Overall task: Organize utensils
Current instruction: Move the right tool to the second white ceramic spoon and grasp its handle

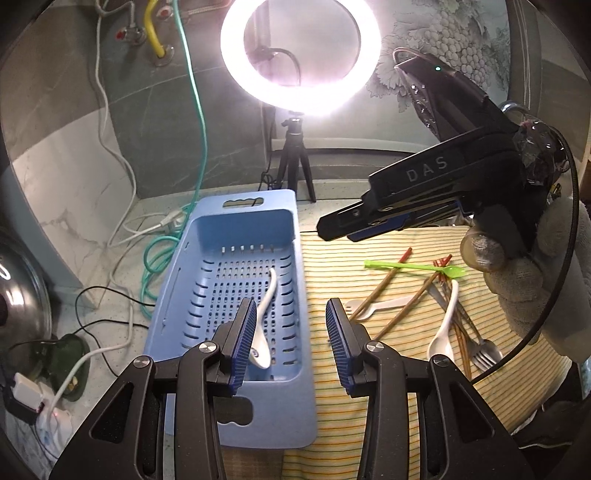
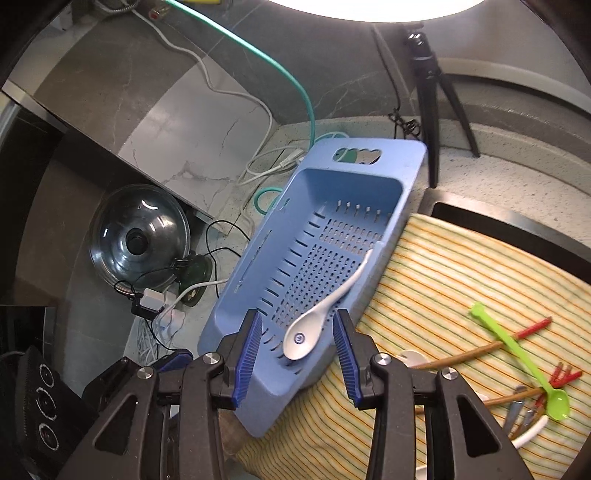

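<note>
- Right gripper (image 2: 297, 345) nearest, jaws parted, nothing pinched; white spoon (image 2: 325, 310) lies loose in blue basket (image 2: 258, 258).
- Left gripper (image 1: 291, 332) parted, empty.
- Next: clear the basket rim, take one piece from the pile (image 1: 424, 291) on the striped cloth (image 1: 351, 258), grip mid-handle.

The round white ring lamp (image 2: 373, 9) is cut off by the top edge; the left gripper's blue-ribbed finger (image 1: 245, 341) hides part of the white ceramic spoon (image 1: 264, 325).

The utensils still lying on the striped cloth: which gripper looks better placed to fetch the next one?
Probably the right gripper. It hangs open and empty on the side where the utensils lie. The left gripper, also open, sits nearer the blue basket.
</note>
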A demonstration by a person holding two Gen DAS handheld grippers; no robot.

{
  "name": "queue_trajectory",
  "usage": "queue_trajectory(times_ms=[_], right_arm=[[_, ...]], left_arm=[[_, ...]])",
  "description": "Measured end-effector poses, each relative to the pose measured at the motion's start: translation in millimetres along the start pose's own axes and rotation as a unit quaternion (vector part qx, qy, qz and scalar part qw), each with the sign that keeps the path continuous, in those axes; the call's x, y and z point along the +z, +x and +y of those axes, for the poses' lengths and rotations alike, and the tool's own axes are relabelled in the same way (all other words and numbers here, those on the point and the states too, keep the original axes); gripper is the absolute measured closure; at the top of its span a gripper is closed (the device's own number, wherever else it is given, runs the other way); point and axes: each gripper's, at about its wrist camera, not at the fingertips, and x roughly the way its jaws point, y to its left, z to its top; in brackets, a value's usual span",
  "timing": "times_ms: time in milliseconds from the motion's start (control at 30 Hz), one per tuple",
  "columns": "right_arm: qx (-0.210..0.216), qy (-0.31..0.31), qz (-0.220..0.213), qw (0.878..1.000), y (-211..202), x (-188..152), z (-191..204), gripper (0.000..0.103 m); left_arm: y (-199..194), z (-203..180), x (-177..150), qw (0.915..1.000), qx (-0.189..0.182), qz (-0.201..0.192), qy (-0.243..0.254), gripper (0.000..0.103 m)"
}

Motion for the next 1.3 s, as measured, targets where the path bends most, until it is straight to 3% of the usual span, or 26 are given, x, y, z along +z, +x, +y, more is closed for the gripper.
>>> queue_trajectory(times_ms=[300,467,700,833,1300], right_arm=[[-0.006,0.045,-0.067,0.997,-68.4,-29.0,-51.6,0.062],[-0.030,0.055,-0.090,0.994,-99.3,-50.1,-83.7,0.062],[-0.059,0.105,-0.043,0.992,-103.8,-77.8,-130.3,0.062],[-0.041,0.150,-0.020,0.988,-90.2,-94.1,-149.8,0.062],[-0.040,0.212,0.024,0.976,-40.0,-109.6,-171.3,0.071]], left_arm=[[10.1,-27.8,-14.8,0.9992,-0.029,0.027,0.005,0.060],[21.9,-46.6,-31.5,0.9968,-0.058,0.054,0.008,0.056],[35.9,-76.7,-47.6,0.9887,-0.126,0.080,0.012,0.051],[49.4,-95.7,-54.5,0.9836,-0.149,0.097,0.031,0.051],[75.0,-123.1,-60.4,0.9734,-0.178,0.123,0.075,0.051]])
